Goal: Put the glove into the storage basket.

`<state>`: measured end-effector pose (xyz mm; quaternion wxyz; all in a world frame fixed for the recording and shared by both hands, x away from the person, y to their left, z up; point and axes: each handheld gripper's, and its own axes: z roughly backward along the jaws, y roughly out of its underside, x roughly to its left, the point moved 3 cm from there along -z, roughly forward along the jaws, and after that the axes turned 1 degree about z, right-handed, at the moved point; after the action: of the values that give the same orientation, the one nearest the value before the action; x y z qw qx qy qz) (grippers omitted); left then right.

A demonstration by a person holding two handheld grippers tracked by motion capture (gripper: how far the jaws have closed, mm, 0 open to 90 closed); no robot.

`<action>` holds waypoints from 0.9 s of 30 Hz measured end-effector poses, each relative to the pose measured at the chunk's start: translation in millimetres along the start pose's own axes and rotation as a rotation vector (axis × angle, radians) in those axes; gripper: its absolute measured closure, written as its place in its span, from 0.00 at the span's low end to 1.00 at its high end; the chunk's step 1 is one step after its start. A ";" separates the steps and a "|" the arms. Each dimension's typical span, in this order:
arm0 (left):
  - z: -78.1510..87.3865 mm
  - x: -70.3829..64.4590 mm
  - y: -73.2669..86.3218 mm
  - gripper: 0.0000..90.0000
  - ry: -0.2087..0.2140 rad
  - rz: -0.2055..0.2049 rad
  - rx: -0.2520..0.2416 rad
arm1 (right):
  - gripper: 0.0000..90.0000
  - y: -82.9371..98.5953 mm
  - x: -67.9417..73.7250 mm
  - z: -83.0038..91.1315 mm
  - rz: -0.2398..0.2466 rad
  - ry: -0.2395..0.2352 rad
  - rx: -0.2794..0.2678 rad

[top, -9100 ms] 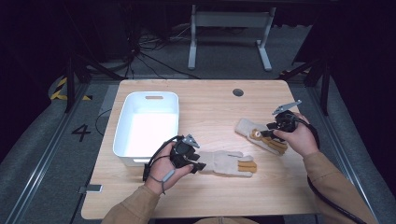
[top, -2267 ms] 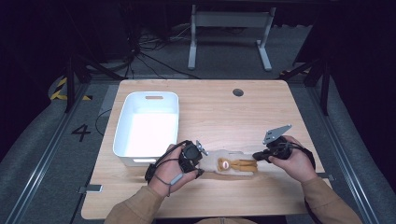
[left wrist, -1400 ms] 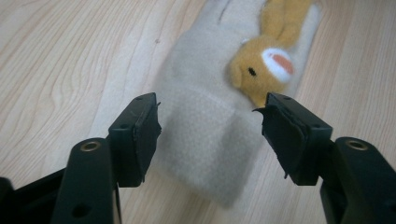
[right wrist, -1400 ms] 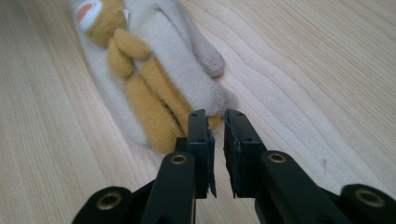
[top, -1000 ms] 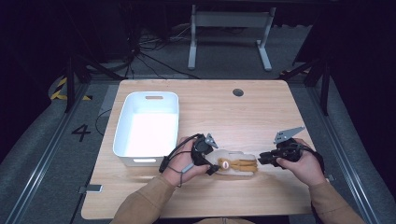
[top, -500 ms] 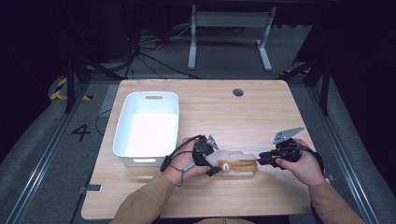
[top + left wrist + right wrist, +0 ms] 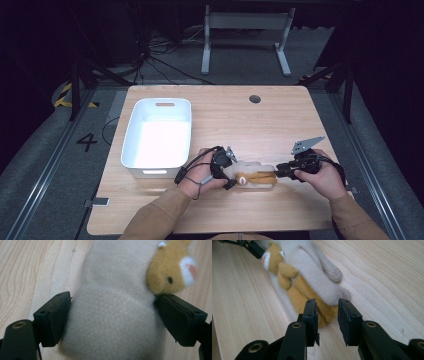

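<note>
Light wooden table point(image 7: 280, 120) on grey floor point(image 7: 45, 150), dim room.

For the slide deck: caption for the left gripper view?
Left gripper closed around the cream cuff of a fuzzy sock lying on the wooden table.

A lab: floor cables point(image 7: 165, 62), marked rails point(image 7: 45, 165), bare wooden table point(image 7: 240, 115).

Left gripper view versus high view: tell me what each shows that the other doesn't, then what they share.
Left gripper view: the plush toy's small black eye, and black jaws pressing both sides of its beige body. High view: the white bin, the right gripper at the toy's other end, both forearms. Shared: the toy lying on the wooden table.
</note>
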<state>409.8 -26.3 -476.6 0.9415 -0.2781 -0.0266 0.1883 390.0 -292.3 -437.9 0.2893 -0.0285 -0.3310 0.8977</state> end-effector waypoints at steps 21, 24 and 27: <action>6.1 -3.5 0.3 0.51 -0.044 0.007 0.038 | 0.75 -1.1 -0.2 2.3 0.000 0.001 -0.024; 7.8 -4.0 0.7 0.59 -0.053 0.012 0.043 | 0.75 -1.9 0.2 2.9 0.002 0.004 -0.026; 8.7 -4.8 0.6 0.66 -0.057 0.020 0.049 | 0.75 -1.8 0.3 3.2 0.002 0.004 -0.028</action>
<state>403.7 -23.1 -469.3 0.9450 -0.2498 -0.0461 0.2060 389.9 -292.9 -434.2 0.2887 -0.0346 -0.3428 0.8933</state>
